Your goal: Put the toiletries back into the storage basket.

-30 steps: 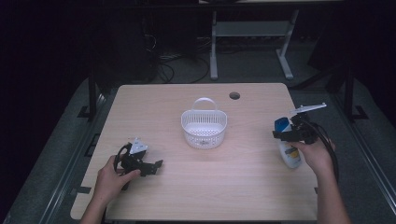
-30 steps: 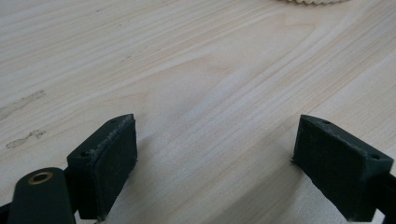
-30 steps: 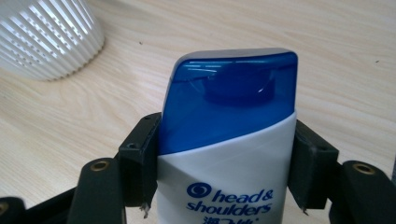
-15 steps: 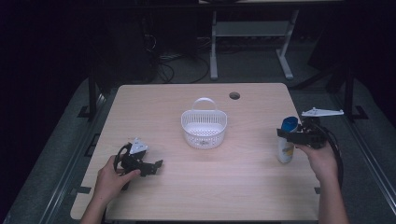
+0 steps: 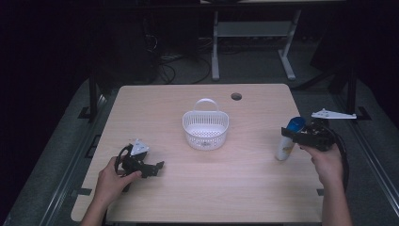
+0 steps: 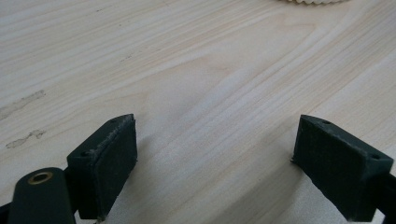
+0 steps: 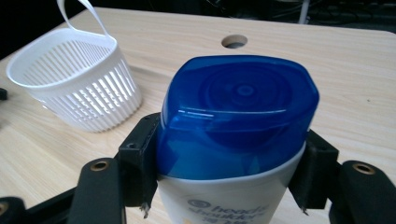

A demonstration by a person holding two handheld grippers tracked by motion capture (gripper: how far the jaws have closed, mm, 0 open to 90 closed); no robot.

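While gripped, shampoo bottle [image 7: 236, 140] fills right claw [image 7: 229, 172].

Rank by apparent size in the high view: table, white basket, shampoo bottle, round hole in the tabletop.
1. Table, by far the largest.
2. White basket.
3. Shampoo bottle, partly hidden by the right claw that grips it.
4. Round hole, the smallest.

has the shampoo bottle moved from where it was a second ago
Yes. The shampoo bottle, clamped in the right gripper, has shifted slightly away from the white basket, toward the table's right edge.
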